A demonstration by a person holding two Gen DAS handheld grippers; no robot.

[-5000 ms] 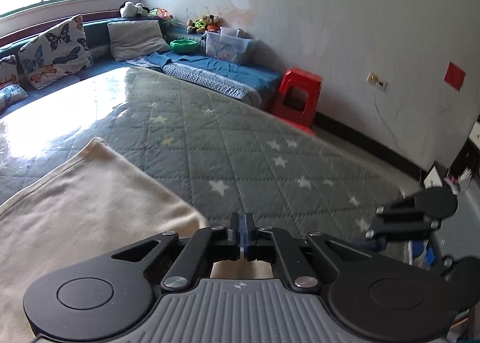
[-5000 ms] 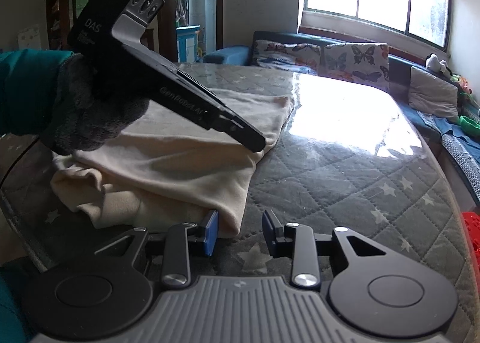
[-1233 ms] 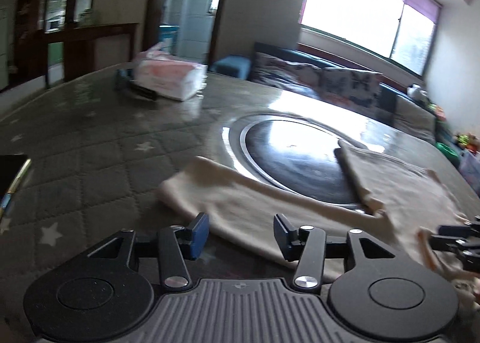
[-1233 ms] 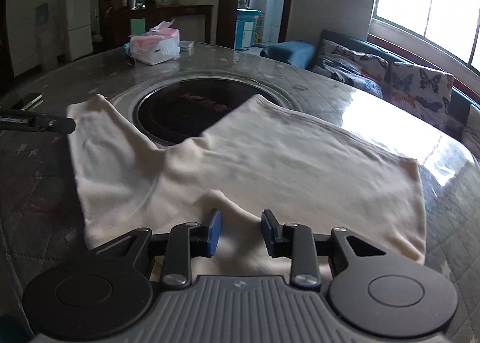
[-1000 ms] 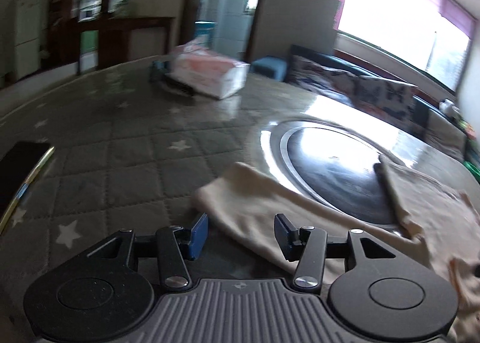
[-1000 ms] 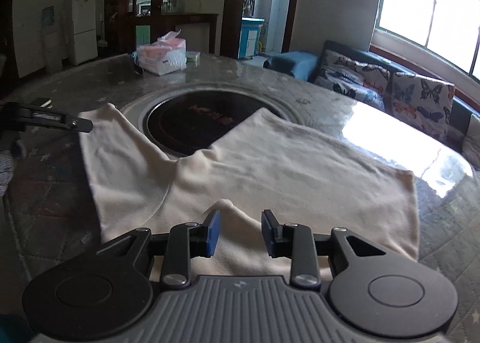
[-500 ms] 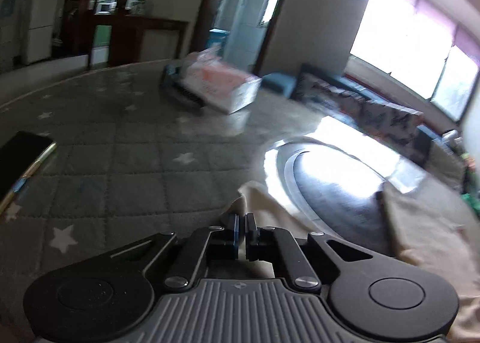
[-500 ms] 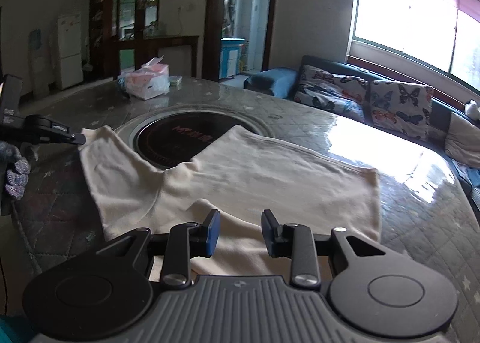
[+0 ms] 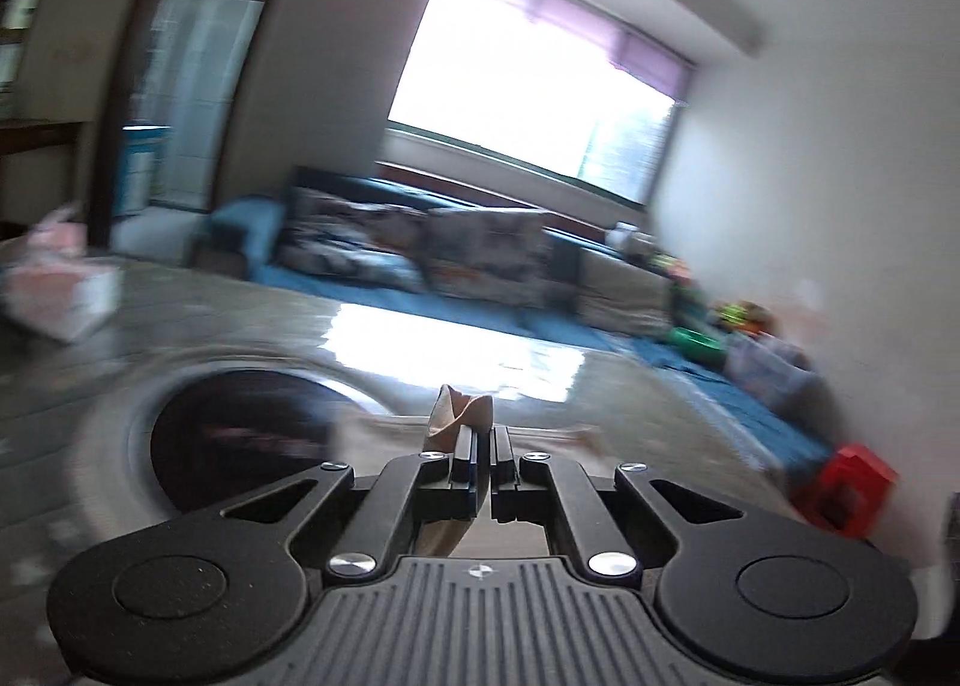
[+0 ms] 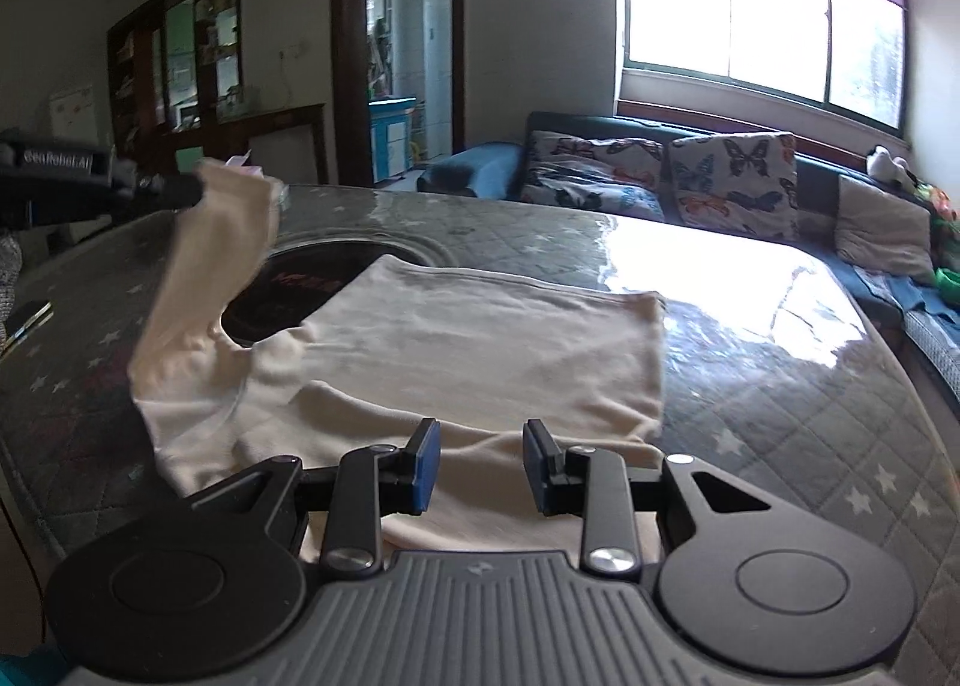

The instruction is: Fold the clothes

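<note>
A cream long-sleeved top (image 10: 468, 350) lies spread on the quilted table cover (image 10: 780, 386). Its left sleeve (image 10: 210, 266) is lifted off the table, and my left gripper (image 10: 192, 191) is shut on the sleeve's cuff at the upper left of the right wrist view. In the blurred left wrist view a cuff fold (image 9: 456, 413) sticks up between the closed left gripper (image 9: 485, 440) fingers. My right gripper (image 10: 480, 461) hovers over the top's near edge, its jaws apart with nothing pinched between them.
A round dark cooktop (image 10: 312, 278) is set in the table under the sleeve. A tissue pack (image 9: 54, 290) sits at the far left, a phone (image 10: 27, 320) near the left edge. A sofa with butterfly cushions (image 10: 720, 176) runs behind; a red stool (image 9: 846, 488) stands at the right.
My left gripper closed on the sleeve cuff and has lifted it up off the table, swinging toward the shirt. The right gripper drifted a little and kept its jaws as they were.
</note>
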